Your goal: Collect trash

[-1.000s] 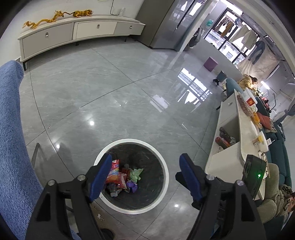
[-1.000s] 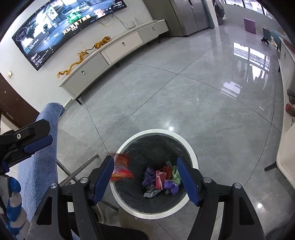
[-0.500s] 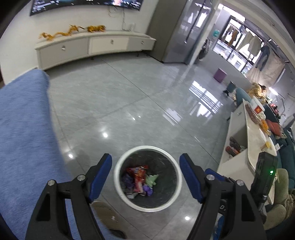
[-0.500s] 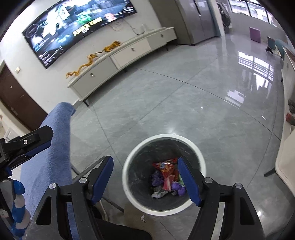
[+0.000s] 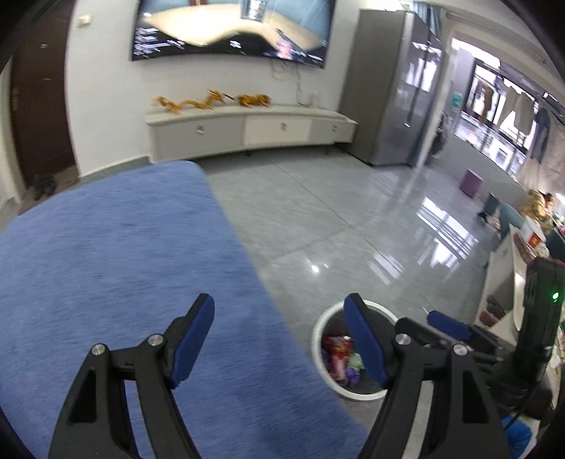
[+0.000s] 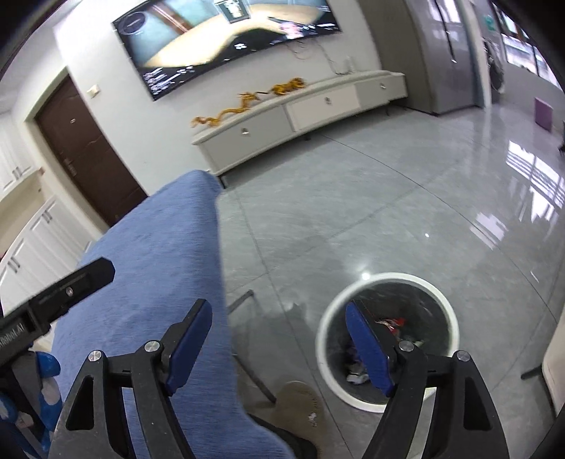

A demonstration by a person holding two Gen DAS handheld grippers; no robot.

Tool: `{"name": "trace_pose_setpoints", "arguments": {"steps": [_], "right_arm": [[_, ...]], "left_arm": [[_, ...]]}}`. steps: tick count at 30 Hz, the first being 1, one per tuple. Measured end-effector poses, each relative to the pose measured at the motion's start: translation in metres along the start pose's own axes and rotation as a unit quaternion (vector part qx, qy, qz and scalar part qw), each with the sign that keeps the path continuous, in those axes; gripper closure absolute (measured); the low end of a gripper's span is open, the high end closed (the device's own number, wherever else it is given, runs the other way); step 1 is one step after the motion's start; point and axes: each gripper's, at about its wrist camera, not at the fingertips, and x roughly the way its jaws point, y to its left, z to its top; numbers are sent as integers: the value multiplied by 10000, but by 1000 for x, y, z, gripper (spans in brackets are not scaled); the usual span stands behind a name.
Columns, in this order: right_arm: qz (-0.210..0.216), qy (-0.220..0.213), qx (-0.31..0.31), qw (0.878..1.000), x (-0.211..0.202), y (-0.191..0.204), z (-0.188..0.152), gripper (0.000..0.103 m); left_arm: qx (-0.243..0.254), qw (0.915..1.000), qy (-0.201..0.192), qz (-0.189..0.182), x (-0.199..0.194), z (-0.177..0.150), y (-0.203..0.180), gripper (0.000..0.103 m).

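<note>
A round white-rimmed trash bin (image 5: 319,330) stands on the grey floor at lower right; it also shows in the right wrist view (image 6: 446,314). Colourful wrappers (image 5: 335,347) lie inside it. My left gripper (image 5: 279,339) is open and empty, above the edge of a blue cloth-covered table (image 5: 106,264). My right gripper (image 6: 279,339) is open and empty, between the blue table (image 6: 159,254) and the bin. The right gripper's body shows at the right of the left wrist view (image 5: 448,323).
A white TV cabinet (image 5: 247,130) with gold dragon figures stands under a wall screen (image 5: 229,28). A dark door (image 6: 88,148) is at left. A white counter (image 5: 508,275) is at right. A foot in a slipper (image 6: 300,399) is beside the bin.
Both grippers have lifted and swung left, away from the bin and over the blue table. A red wrapper that was falling a second ago now lies in the bin.
</note>
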Motion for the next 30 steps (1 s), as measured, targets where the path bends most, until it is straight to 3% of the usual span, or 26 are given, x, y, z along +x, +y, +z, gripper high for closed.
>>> {"name": "trace_pose_setpoints", "arguments": {"steps": [6, 14, 19, 24, 26, 30], "right_arm": [[154, -189, -404, 9989, -6, 48, 5, 23], [120, -563, -954, 9938, -11, 99, 8, 17], [-44, -801, -1087, 9908, -8, 117, 9, 6], [-218, -951, -1132, 9888, -4, 123, 7, 0], [-282, -955, -1128, 9886, -2, 124, 6, 0], [-402, -935, -1103, 9887, 4, 121, 3, 0]], "left_arm": [[-287, 9965, -412, 674, -38, -7, 46, 28], [-606, 9825, -776, 1578, -69, -23, 97, 28], [-807, 9742, -900, 1906, -76, -31, 117, 28], [-791, 9711, -930, 2051, -79, -34, 123, 27], [-771, 9709, -932, 2068, -77, -34, 120, 11], [-696, 9707, -1022, 2061, -78, -35, 117, 6]]}}
